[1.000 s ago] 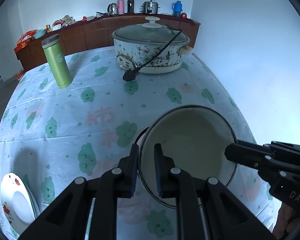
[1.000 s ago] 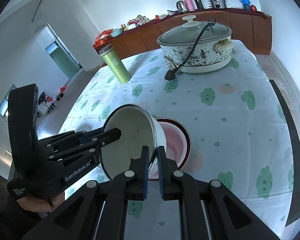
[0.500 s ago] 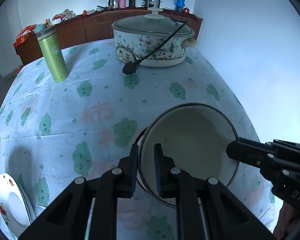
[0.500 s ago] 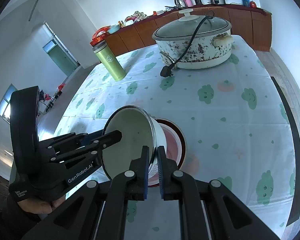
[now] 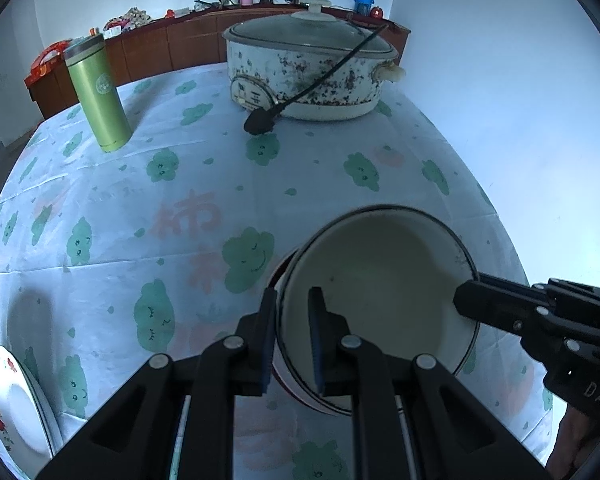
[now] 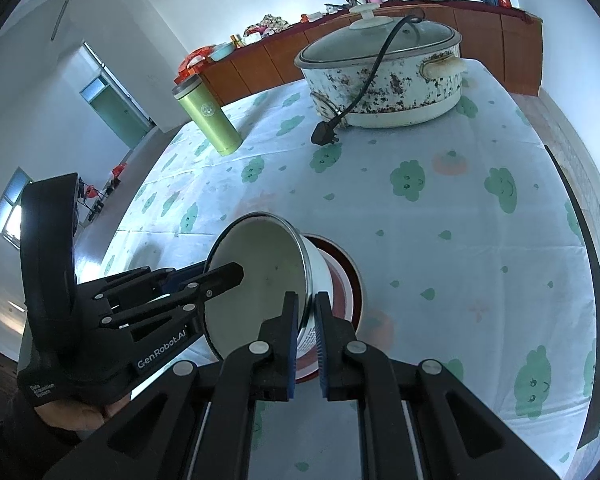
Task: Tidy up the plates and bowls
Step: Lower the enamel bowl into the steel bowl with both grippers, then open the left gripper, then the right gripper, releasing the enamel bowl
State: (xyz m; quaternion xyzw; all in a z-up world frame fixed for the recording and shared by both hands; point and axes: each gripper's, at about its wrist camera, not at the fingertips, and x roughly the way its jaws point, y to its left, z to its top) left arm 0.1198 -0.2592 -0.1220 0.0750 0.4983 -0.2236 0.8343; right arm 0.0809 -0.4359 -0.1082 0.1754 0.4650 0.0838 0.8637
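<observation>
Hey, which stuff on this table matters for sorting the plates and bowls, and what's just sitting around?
Job:
- white bowl, held by both tongs: left, right
- red bowl beneath it
- plate at the table edge

Lying about:
- green flask
- cooker
- plug

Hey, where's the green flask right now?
The green flask stands upright at the table's far left in both views, left of the cooker and apart from it.

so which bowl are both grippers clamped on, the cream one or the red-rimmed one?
The cream enamel bowl, tilted. The left gripper and right gripper each pinch its rim on opposite sides. The red-rimmed bowl sits on the tablecloth beneath, ungripped.
</observation>
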